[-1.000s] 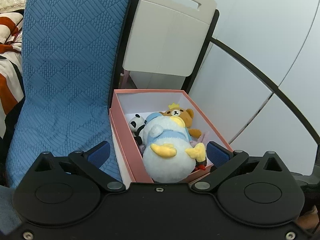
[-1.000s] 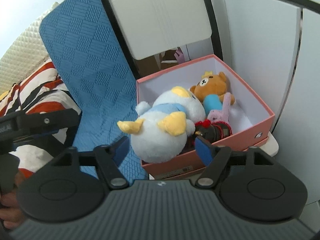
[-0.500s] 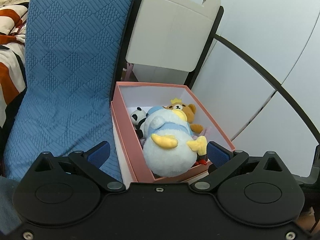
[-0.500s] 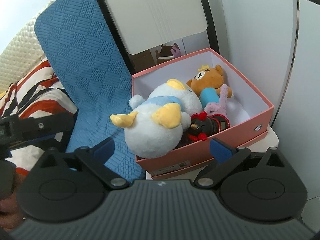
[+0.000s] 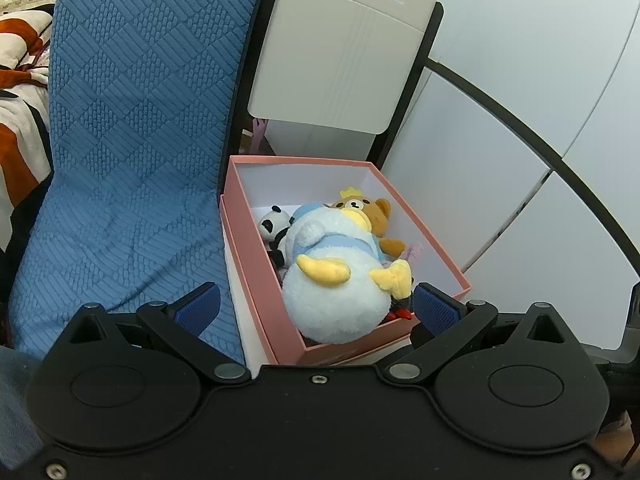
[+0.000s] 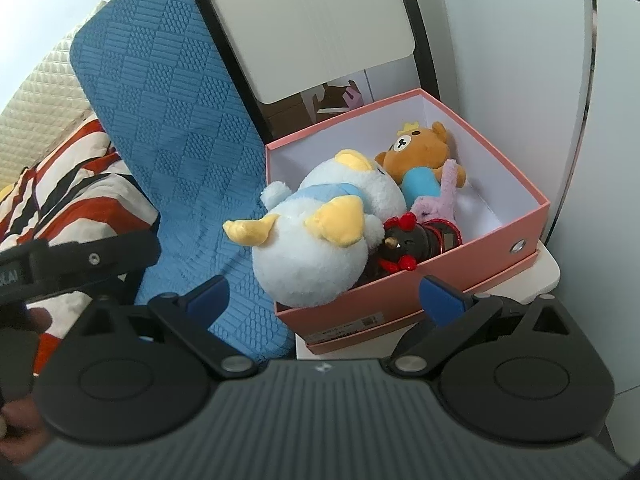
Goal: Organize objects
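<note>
Placement step looks done: the penguin plush [image 6: 316, 236] lies in the pink box [image 6: 524, 216] at its near-left corner, bulging over the near rim, with the bear plush [image 6: 420, 156], the panda plush [image 5: 274, 226] and a black-and-red toy [image 6: 408, 246] packed behind it. Right gripper [image 6: 324, 296] has just been opening and now stands at full width with nothing between the pads; left gripper [image 5: 316, 306] is wide and empty too. Next move, my guess: push the penguin deeper so it sits below the rim, or go fetch another item.
</note>
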The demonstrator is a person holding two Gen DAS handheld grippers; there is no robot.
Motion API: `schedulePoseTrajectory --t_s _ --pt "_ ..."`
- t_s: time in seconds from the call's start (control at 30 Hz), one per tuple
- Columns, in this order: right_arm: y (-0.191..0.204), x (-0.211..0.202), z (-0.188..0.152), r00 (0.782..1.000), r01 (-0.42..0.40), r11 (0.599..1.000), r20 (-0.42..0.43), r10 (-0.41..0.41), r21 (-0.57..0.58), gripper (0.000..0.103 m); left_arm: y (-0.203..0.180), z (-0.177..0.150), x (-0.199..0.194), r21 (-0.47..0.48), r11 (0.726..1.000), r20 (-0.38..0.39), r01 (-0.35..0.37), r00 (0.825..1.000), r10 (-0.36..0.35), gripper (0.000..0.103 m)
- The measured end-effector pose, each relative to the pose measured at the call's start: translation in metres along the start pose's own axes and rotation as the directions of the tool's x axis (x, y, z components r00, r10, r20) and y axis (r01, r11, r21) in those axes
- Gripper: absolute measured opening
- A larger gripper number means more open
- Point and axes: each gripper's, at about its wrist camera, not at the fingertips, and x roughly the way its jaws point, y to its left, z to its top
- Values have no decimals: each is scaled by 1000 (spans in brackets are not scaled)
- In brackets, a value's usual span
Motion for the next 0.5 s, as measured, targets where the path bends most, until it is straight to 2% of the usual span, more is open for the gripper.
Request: schedulePoseTrajectory --t_s 0.5 --pt "-2 -1 -1 1000 7 1000 -11 -7 9 103 3 -1 -2 -13 1000 -10 -1 1000 1 103"
